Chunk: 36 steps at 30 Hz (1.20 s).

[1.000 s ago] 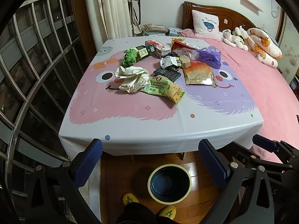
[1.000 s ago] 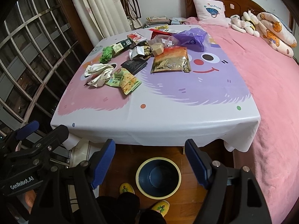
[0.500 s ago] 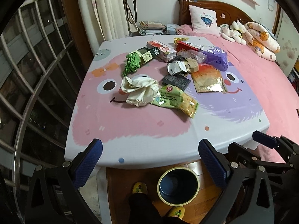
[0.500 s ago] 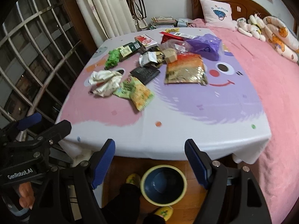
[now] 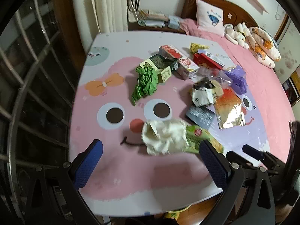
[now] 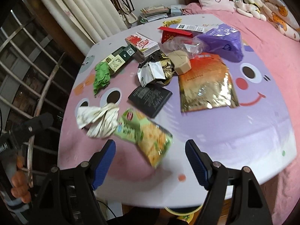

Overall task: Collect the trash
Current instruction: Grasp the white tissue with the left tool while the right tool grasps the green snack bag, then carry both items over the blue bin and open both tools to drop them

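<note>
Trash lies scattered on a table with a pink and purple cartoon cloth (image 5: 116, 168). My left gripper (image 5: 150, 155) is open and empty, just in front of a crumpled white paper (image 5: 165, 138). My right gripper (image 6: 150, 151) is open and empty, over the near end of a green snack bag (image 6: 144, 136). The white paper (image 6: 99, 118) lies left of that bag. Farther back lie a green crumpled wrapper (image 5: 145, 83), a black packet (image 6: 150, 97), a gold foil bag (image 6: 206, 86), a purple plastic bag (image 6: 223, 41) and several cartons.
A bin rim (image 6: 180, 211) shows under the table's front edge. A window grille (image 5: 28, 86) stands at the left. A pink bed (image 6: 271, 43) with pillows and soft toys lies to the right. Curtains (image 5: 110, 5) and stacked books are behind the table.
Both grippers have moved forward and up over the table toward the trash. The bin has dropped almost out of view. Both stay open.
</note>
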{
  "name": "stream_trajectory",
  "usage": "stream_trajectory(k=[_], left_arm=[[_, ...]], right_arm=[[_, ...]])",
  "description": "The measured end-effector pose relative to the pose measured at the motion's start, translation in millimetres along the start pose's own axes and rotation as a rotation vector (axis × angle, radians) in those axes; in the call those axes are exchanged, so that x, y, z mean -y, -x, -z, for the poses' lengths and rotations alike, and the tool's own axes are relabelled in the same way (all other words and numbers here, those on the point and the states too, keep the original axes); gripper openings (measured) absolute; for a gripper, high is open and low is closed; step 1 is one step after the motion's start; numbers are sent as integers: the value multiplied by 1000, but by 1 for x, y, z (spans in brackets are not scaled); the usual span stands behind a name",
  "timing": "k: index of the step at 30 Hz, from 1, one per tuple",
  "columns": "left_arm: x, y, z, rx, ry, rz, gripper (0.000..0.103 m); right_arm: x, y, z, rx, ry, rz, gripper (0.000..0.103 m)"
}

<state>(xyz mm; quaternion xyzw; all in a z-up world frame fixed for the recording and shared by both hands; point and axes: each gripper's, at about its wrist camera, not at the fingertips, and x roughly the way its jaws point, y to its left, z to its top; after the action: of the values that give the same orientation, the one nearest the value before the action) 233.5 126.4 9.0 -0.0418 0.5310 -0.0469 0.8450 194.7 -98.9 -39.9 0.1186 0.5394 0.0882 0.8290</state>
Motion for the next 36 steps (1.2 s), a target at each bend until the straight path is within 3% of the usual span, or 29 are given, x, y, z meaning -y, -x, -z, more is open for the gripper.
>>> stream_trajectory(k=[3, 7, 10, 16, 19, 20, 22, 24, 28, 36], left_arm=[[-7, -25, -21, -43, -23, 15, 102], [-8, -66, -34, -157, -83, 70, 102], [-5, -91, -35, -226, -133, 102, 101], [9, -124, -24, -320, -191, 189, 101], [19, -133, -21, -345, -230, 208, 101], [23, -135, -20, -355, -242, 210, 101], [30, -139, -15, -373, -265, 216, 99], [36, -145, -8, -400, -285, 232, 90], [49, -142, -2, -388, -325, 243, 70], [59, -116, 3, -294, -360, 183, 57]], right_arm=[[-3, -23, -10, -22, 5, 14, 71], [-3, -51, -15, -77, -4, 30, 64], [-1, -63, -11, -104, -10, 38, 63], [-4, -69, -4, -102, -14, 47, 50], [-6, -69, -2, -102, -16, 42, 36], [-7, -69, -1, -106, -18, 32, 25], [-9, -67, 3, -103, -25, 29, 20], [-12, -64, 5, -100, -27, 29, 13], [-18, -57, 8, -102, -33, 7, 4], [-25, -34, 10, -93, -28, -25, 2]])
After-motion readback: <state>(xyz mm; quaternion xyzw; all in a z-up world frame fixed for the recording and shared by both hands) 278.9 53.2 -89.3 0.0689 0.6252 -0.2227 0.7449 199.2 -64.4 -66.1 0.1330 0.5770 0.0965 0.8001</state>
